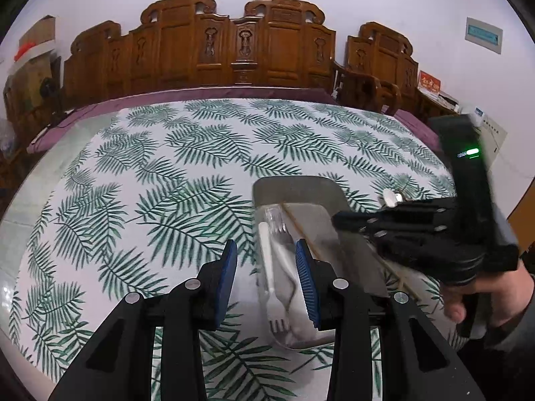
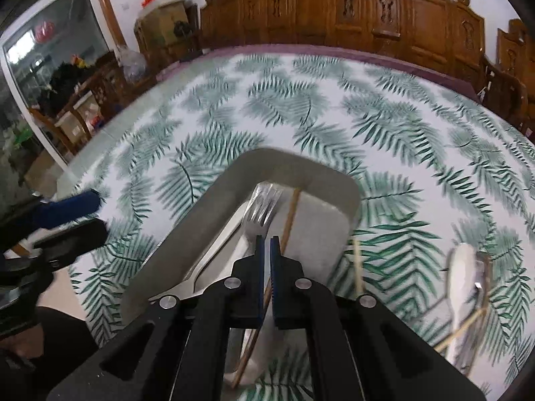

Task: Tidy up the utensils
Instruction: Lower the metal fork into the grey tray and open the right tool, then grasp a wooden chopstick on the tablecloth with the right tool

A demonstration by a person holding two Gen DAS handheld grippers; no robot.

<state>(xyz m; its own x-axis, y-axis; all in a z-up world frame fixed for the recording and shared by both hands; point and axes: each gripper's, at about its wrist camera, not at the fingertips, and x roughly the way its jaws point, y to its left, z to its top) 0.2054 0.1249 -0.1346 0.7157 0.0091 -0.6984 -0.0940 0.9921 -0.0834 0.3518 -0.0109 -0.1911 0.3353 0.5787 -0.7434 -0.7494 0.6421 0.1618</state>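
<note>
A grey rectangular tray [image 1: 297,188] [image 2: 234,183] lies on the leaf-print tablecloth. In it lie a white plastic fork [image 1: 271,287], a metal fork [image 2: 259,215], a clear plastic fork [image 1: 274,215] and a wooden chopstick [image 2: 290,215]. My left gripper [image 1: 265,257] is open, low over the tray's near left edge, its right finger over the tray. My right gripper [image 2: 266,239] is shut over the tray's middle with nothing seen between the pads; it also shows in the left wrist view [image 1: 354,222]. More utensils lie outside the tray: a white spoon [image 2: 463,267], a chopstick [image 2: 357,262] and another chopstick [image 2: 464,329].
The tablecloth [image 1: 167,167] covers a large table with a purple cloth at its far edge [image 1: 234,93]. Carved wooden chairs [image 1: 234,43] line the far side. Boxes and clutter stand at the left by a glass door [image 2: 50,67].
</note>
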